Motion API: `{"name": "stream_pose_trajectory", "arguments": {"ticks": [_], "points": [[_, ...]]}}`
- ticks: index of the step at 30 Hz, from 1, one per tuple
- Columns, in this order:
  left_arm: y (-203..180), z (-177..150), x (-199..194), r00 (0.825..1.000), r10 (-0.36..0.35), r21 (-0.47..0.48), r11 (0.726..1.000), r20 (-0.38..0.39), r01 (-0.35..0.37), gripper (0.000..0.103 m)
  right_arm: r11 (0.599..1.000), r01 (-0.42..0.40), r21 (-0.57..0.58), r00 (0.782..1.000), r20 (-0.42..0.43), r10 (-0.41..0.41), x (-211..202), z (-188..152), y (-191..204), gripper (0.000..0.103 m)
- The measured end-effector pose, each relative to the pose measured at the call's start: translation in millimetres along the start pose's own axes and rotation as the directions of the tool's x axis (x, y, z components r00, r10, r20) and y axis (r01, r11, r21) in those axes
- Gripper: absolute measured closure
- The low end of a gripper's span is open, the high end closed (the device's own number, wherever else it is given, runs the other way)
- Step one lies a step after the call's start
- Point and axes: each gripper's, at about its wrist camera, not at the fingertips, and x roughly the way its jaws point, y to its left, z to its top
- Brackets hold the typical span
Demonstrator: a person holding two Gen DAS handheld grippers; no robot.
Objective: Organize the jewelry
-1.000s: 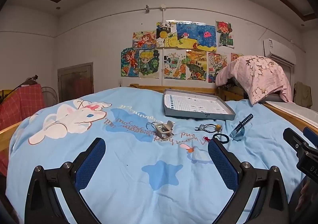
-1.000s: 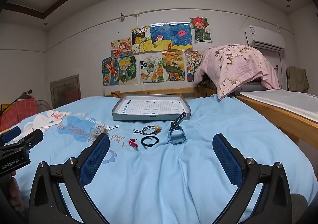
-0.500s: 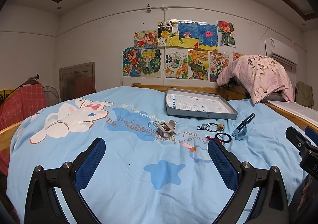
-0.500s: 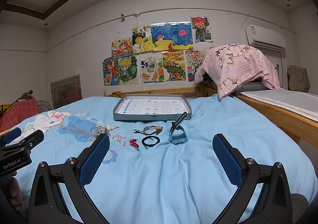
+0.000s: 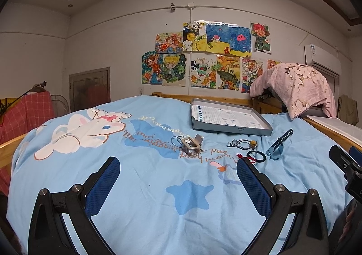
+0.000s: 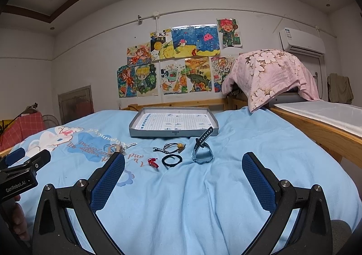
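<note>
A: Hovering low over the bed (image 6: 226,187), both grippers are empty. The right gripper (image 6: 183,178) has its fingers (image 6: 255,178) spread wide with nothing between them, and the left gripper (image 5: 178,184) is spread just as wide, also holding nothing.

B: Why so wide?

A: My guess is that it keeps either one ready for whichever piece comes first. The jewelry is small and flat on soft bedding, so a wide approach gives room to come down around a piece.

B: Where is it all?

A: Everything sits relative to the grey tray (image 6: 174,134), which lies on the bed toward the wall and holds no jewelry that I can see. Just in front of the tray is a loose row: a blue strap (image 6: 202,151) at the right end with its tail propped upward, a bracelet with an amber bead (image 6: 172,147) near the tray's middle, a black ring (image 6: 172,160) and a small red piece (image 6: 153,162) a little nearer the grippers, and a keyring cluster (image 5: 190,145) at the left end.

B: So the row is laid out for sorting?

A: Likely: the pieces are apart from each other, close to the tray, so each can be lifted singly. Nothing seems sorted yet.
</note>
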Motion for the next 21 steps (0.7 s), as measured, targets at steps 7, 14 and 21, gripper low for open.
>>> {"name": "stream_pose_trajectory", "arguments": {"ticks": [7,14,21], "points": [[-0.1,0.1,-1.1,1.0,0.001,0.002,1.0,0.001,-0.001,0.0,1.0,-0.004,-0.001,1.0,0.001,0.004,-0.6,0.2,-1.9,0.001],[-0.3,0.3,-0.5,1.0,-0.001,-0.001,1.0,-0.001,0.001,0.0,1.0,-0.004,0.0,1.0,0.0,0.004,-0.3,-0.1,-1.2,0.001],[0.4,0.7,0.2,1.0,-0.002,0.0,1.0,-0.002,0.002,0.0,1.0,-0.003,0.0,1.0,0.001,0.003,-0.4,-0.3,-1.1,0.001]]}}
